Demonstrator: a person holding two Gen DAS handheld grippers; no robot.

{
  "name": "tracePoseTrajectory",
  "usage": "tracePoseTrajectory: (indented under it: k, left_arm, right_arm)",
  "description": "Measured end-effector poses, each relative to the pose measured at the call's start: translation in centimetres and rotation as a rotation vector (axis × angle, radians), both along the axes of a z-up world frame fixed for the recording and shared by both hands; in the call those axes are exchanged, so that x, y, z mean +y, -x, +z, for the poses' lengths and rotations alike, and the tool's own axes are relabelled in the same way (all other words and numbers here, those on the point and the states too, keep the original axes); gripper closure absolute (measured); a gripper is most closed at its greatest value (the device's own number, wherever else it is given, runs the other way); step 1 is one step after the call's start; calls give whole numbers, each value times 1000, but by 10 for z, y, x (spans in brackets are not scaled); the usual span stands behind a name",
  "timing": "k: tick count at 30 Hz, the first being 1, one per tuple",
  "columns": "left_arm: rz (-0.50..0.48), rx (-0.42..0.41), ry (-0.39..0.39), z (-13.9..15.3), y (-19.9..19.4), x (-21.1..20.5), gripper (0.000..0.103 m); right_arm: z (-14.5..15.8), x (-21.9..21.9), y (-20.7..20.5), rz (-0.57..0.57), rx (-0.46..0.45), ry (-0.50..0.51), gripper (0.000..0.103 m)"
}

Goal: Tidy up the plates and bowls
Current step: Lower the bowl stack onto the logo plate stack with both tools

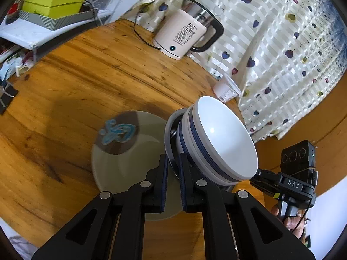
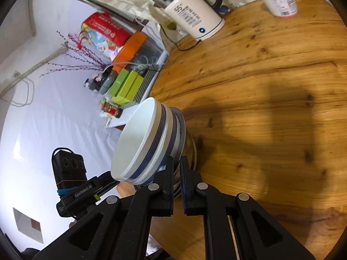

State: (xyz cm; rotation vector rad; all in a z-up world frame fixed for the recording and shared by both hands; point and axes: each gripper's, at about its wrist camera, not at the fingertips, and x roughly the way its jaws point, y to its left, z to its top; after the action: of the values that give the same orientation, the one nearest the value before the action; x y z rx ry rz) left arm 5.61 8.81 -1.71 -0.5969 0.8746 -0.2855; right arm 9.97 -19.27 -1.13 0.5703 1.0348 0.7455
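Black fingers of the left gripper (image 1: 172,162) and the right gripper (image 2: 176,166) were each clamped on the rim of a metal bowl (image 1: 171,134) at the bottom of a stack of bowls (image 1: 219,138), held tilted above the wooden tabletop (image 1: 86,69). Just beside the stack lay a plate (image 1: 128,164). A kettle (image 1: 184,34) and a cup (image 1: 226,88) stood at the far edge.

A lived-in home: round wooden table (image 1: 91,69), electric kettle (image 1: 182,34), heart-patterned curtain (image 1: 282,54), stacked boxes (image 1: 54,2)
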Motion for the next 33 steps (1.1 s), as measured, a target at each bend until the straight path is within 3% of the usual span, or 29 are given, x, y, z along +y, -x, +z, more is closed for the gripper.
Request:
tracePoseTrajectory:
  k: [11,33]
  left_arm:
    - [56,24,-9,-8,9,24,95]
    - [82,24,-6,-12,15,37,95]
  right_arm:
    - [-9,35,-10,58,31,10,96]
    - [-15,55,-12,91,34,62,95]
